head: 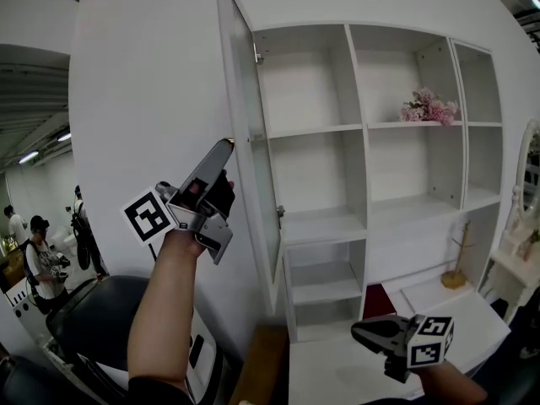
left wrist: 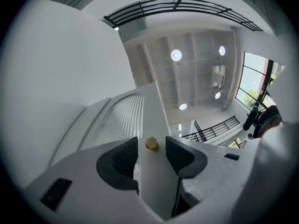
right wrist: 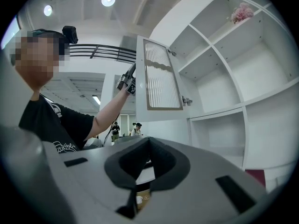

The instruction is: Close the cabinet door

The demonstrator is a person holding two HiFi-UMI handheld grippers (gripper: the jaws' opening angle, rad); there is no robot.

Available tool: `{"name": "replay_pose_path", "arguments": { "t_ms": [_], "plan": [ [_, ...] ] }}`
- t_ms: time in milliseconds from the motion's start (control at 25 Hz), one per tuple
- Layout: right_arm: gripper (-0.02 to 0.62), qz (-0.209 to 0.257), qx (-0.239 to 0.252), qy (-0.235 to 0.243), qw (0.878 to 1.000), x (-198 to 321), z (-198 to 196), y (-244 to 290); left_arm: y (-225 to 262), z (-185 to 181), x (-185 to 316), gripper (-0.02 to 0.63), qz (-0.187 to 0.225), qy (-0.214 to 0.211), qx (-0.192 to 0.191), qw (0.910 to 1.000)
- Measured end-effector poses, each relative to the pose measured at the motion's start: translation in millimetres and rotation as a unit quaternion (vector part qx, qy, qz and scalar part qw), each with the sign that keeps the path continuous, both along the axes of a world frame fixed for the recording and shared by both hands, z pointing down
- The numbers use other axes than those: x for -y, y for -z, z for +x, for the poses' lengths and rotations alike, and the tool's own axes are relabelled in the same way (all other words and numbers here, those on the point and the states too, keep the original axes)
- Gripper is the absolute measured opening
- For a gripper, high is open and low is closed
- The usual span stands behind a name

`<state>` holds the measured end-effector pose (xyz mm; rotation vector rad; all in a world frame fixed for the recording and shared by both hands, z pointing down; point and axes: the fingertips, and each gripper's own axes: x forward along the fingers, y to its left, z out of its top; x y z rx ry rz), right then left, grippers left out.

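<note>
White door (head: 253,142) swung wide from the cabinet (head: 363,125), its edge pinched in the left tongs (left wrist: 152,149). Brass knob (left wrist: 151,144) at their tips, shown close only in the left gripper view. Right tongs (right wrist: 149,140) closed, empty, low by the table (head: 337,371).

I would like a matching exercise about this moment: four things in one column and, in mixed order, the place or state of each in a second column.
Column one
1. cabinet door
2. left gripper
3. right gripper
4. pink flowers

Column two
A. lying on an upper shelf
B. shut, holding nothing
C. swung open, away from the shelves
D. clamped on the door's edge beside the brass knob

Right pairs: 1-C, 2-D, 3-B, 4-A
</note>
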<state>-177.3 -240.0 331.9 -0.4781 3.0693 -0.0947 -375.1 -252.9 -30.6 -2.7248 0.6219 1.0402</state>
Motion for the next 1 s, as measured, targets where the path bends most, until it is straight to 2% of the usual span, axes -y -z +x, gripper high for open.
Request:
{"name": "replay_pose_path", "arguments": {
  "t_ms": [160,400,560,680,800,1000],
  "plan": [
    [0.006,-0.006,0.003,0.002,1.0,2.9,-11.6,-11.6,-2.0,1.0,-1.5,0.134,0.005,-0.006,0.013,0.9999],
    [0.006,-0.023,-0.005,0.0,1.0,16.9,-24.3,-9.2,11.5,6.9,3.8,0.088,0.024,-0.014,0.039,0.9989],
    [0.006,-0.042,-0.001,-0.008,0.999,27.1,-24.0,-19.8,13.1,8.5,5.7,0.087,0.035,0.007,0.056,0.9978],
    [0.006,-0.062,-0.001,-0.015,0.998,30.7,-24.3,-42.2,5.2,7.1,-0.3,0.086,0.038,0.003,0.061,0.9974],
    [0.006,-0.078,0.002,-0.017,0.997,44.0,-21.1,-42.8,10.3,15.8,8.8,0.086,0.04,0.01,0.065,0.9971],
    [0.006,-0.076,0.004,-0.012,0.997,49.9,-9.9,-39.5,9.8,31.4,19.8,0.086,0.031,0.021,0.06,0.9975]
  ]
}}
